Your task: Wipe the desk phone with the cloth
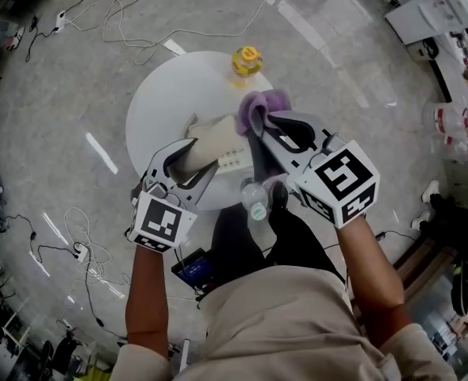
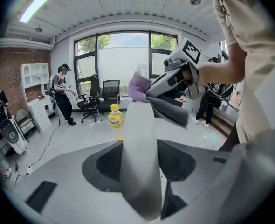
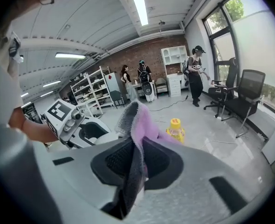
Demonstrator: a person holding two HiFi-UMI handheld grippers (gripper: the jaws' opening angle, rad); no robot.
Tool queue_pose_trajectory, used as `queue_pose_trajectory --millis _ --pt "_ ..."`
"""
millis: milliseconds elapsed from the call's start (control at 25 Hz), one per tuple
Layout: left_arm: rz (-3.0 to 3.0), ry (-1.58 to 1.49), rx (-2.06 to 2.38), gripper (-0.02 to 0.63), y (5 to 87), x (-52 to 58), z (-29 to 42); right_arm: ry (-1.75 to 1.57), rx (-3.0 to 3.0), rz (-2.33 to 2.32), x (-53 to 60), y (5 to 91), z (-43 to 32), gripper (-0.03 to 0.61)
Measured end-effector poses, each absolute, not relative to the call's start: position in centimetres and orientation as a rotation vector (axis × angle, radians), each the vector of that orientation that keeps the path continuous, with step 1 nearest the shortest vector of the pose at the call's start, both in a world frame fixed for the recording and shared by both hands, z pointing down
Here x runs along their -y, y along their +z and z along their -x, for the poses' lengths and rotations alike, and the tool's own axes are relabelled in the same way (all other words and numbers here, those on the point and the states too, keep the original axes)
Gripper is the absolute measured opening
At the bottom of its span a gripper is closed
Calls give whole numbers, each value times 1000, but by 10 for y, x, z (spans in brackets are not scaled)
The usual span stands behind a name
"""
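The cream handset (image 1: 206, 145) of the desk phone is lifted off the phone base (image 1: 232, 159), whose keypad shows on the round white table (image 1: 159, 109). My left gripper (image 1: 201, 157) is shut on the handset (image 2: 140, 143), which runs straight out between the jaws of the left gripper (image 2: 140, 171). My right gripper (image 1: 264, 133) is shut on a purple and grey cloth (image 1: 264, 101). In the left gripper view the cloth (image 2: 142, 88) lies against the handset's far end. In the right gripper view the cloth (image 3: 138, 122) stands up between the jaws of the right gripper (image 3: 135, 167).
A yellow bottle (image 1: 247, 60) stands at the table's far edge. A clear plastic bottle (image 1: 255, 200) sits at the near edge by my legs. Cables (image 1: 131, 22) trail over the floor around the table. People and office chairs (image 2: 105, 94) stand farther off.
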State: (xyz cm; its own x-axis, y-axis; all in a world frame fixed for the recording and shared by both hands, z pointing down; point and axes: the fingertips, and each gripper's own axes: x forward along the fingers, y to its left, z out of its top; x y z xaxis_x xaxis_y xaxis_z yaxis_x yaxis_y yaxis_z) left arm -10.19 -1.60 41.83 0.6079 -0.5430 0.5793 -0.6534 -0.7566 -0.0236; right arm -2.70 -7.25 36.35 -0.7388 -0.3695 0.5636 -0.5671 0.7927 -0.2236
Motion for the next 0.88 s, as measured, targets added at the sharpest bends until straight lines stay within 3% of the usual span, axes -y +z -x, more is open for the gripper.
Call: queue_pose_trajectory --millis 880 --pt "-2520 876 977 207 473 33 107 623 2454 -799 88 380 -7 46"
